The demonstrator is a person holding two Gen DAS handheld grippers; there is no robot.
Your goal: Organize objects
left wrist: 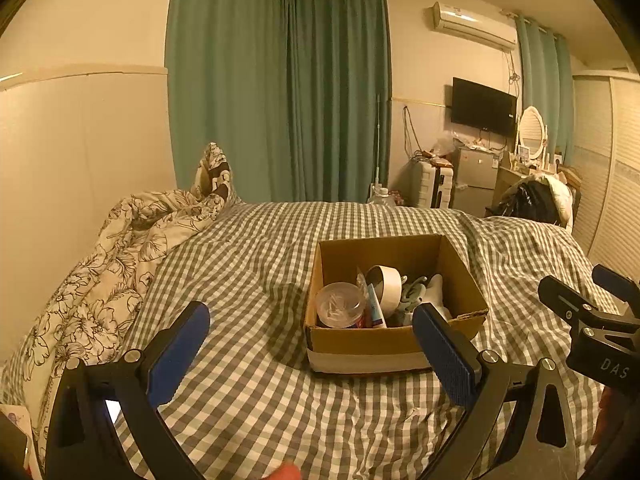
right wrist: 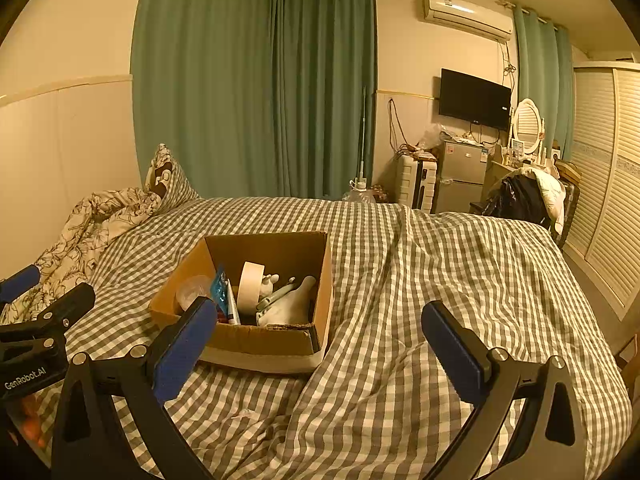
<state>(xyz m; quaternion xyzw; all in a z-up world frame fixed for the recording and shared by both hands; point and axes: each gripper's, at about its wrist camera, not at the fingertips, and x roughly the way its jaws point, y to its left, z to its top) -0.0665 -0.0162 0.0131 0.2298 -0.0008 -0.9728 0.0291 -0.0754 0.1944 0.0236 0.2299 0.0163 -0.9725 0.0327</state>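
Observation:
An open cardboard box (left wrist: 360, 340) (right wrist: 276, 342) sits on the checked bedspread (left wrist: 256, 264) (right wrist: 420, 264). Inside it are a roll of tape (left wrist: 387, 286) (right wrist: 250, 286), a clear round container (left wrist: 340, 305) (right wrist: 192, 290), a small tube (left wrist: 376, 308), a blue packet (right wrist: 220, 288) and white and grey items (left wrist: 424, 294) (right wrist: 292, 300). My left gripper (left wrist: 312, 316) is open and empty, hovering in front of the box. My right gripper (right wrist: 320, 316) is open and empty, to the right of the box; it also shows at the right edge of the left wrist view (left wrist: 588, 292).
A flowered quilt (left wrist: 100, 264) (right wrist: 92, 224) is bunched at the bed's left side by the wall. Green curtains (left wrist: 280, 92) hang behind the bed. A small fridge (right wrist: 460, 176), a suitcase (right wrist: 416, 184), a chair with clothes (right wrist: 524, 196) and a louvred wardrobe (right wrist: 600, 184) stand at the right.

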